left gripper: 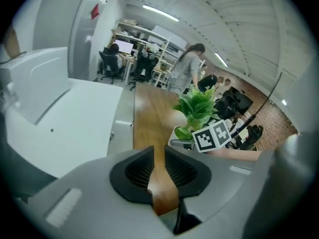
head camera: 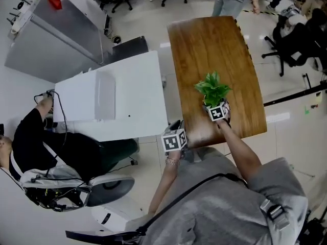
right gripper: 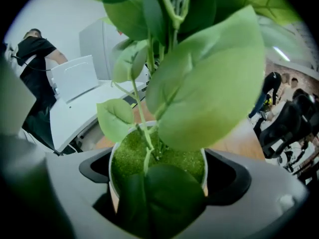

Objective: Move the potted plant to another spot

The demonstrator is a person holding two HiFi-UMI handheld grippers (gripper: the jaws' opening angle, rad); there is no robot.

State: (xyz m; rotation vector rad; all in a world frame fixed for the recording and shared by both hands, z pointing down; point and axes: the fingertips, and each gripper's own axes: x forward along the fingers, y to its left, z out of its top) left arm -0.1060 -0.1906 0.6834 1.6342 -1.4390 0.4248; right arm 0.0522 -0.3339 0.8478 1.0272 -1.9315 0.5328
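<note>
Potted plant [head camera: 212, 90] clamped at the pot wall by right gripper [right gripper: 158, 176], jaws wide.
Likely light, top-heavy, leaves soft; best held low on rigid pot. Left gripper [left gripper: 158, 168] barely ajar, empty.

Bright, even overhead light fills the room from ceiling strips [left gripper: 158, 13], leaving a pale sheen on the wooden desk [head camera: 214, 50]. Both gripper views bulge toward dark round corners, and the nearest leaves of the potted plant [right gripper: 204, 83] are soft and blurred.
</note>
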